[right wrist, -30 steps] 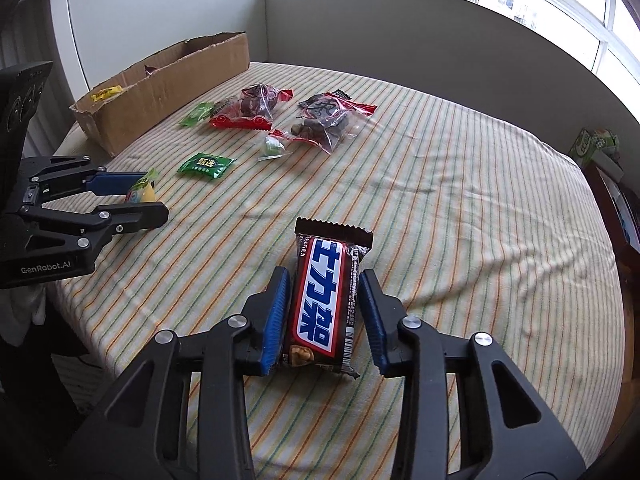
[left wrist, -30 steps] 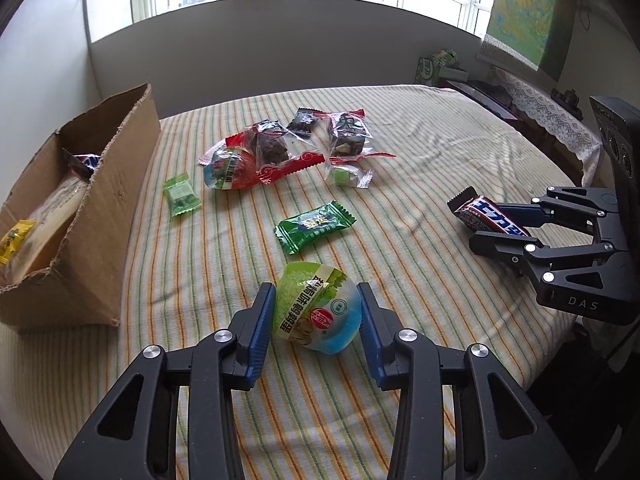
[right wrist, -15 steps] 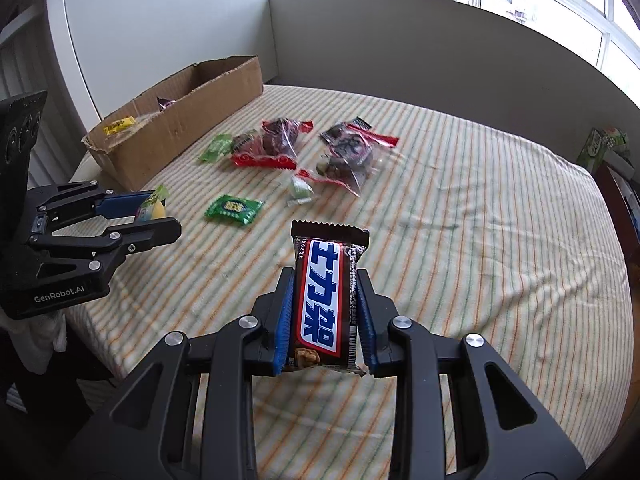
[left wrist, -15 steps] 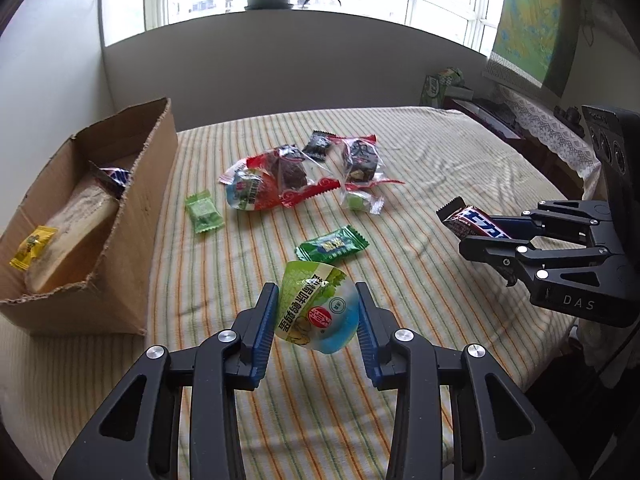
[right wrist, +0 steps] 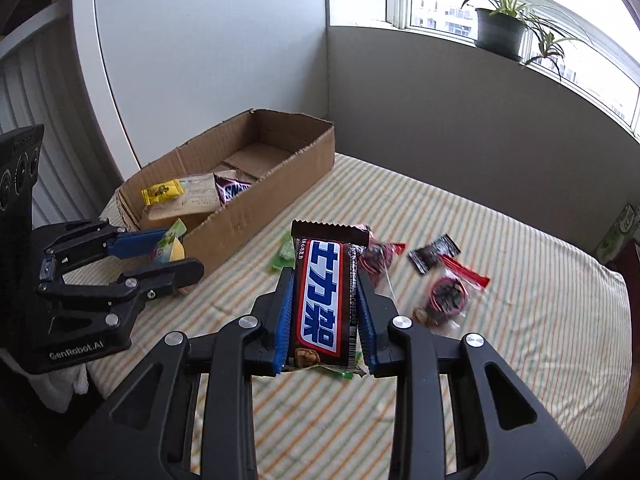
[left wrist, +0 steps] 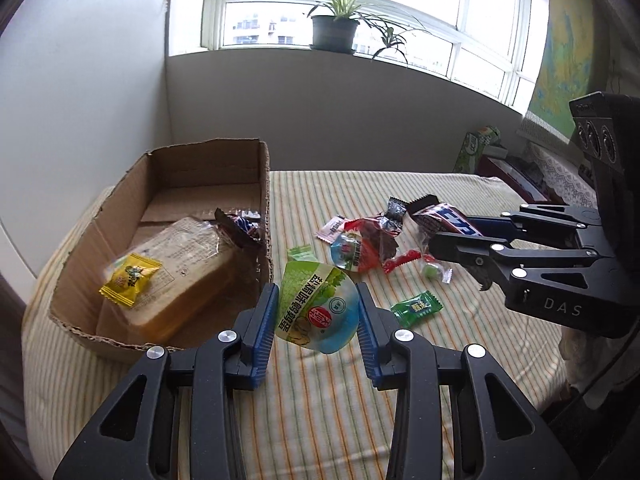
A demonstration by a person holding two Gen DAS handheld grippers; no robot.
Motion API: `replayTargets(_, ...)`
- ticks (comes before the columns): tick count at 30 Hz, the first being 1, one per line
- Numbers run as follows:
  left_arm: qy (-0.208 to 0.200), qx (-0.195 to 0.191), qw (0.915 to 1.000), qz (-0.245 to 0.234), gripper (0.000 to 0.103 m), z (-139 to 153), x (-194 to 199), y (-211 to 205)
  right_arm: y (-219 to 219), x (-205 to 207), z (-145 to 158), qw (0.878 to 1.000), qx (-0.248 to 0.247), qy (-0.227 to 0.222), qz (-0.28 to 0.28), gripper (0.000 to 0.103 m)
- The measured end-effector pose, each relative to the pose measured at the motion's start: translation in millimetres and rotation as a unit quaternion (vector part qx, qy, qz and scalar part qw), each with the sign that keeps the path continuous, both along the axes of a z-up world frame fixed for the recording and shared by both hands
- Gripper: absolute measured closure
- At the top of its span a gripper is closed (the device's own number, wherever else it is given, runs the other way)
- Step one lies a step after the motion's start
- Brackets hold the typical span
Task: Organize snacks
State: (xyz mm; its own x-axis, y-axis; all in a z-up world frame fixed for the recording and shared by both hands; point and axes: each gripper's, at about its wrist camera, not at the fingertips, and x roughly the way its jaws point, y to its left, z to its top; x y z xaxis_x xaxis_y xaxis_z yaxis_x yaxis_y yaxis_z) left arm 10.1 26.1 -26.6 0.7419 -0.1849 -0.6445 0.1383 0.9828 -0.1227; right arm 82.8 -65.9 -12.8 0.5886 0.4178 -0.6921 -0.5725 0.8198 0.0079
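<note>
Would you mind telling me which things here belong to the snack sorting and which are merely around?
Part of the job:
- green jelly cup in left gripper
- chocolate bar in right gripper
- cardboard box
- loose candies, e.g. green candy

Just around:
- potted plant
- striped tablecloth
- wall map

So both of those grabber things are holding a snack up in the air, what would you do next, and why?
Probably carry the left hand-held gripper a bit further left over the cardboard box before letting go. Its green jelly cup hangs just outside the box's near corner, and the box already holds a bread pack and other snacks.
</note>
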Motion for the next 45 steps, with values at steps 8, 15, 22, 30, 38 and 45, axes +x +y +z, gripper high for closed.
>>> replayTargets(8, -0.011, -0.019, 0.9996, 0.016, 0.067, 8, -1, 24, 41, 22, 10, 1.000, 0.008, -0.006, 0.021, 0.073)
replayTargets(15, -0.028, -0.020, 0.9976, 0.060, 0.067, 25, 13, 60, 71, 47, 13, 0.999, 0.009, -0.006, 0.031, 0.073)
replayTargets(22, -0.028, -0.011, 0.9943, 0.102, 0.067, 29, 42, 91, 102, 69, 7, 0.999, 0.007, 0.000, 0.045, 0.073)
replayTargets(30, -0.016, -0.010, 0.9925, 0.121, 0.067, 23, 65, 108, 125, 92, -5, 0.999, 0.005, 0.014, 0.049, 0.073)
replayTargets(38, -0.001, -0.007, 0.9913, 0.132, 0.059, 17, 74, 114, 127, 92, -5, 0.999, 0.004, 0.007, 0.047, 0.066)
replayTargets(45, -0.009, -0.008, 0.9904, 0.138, 0.059, 22, 64, 118, 113, 87, 5, 0.999, 0.007, -0.001, 0.037, 0.066)
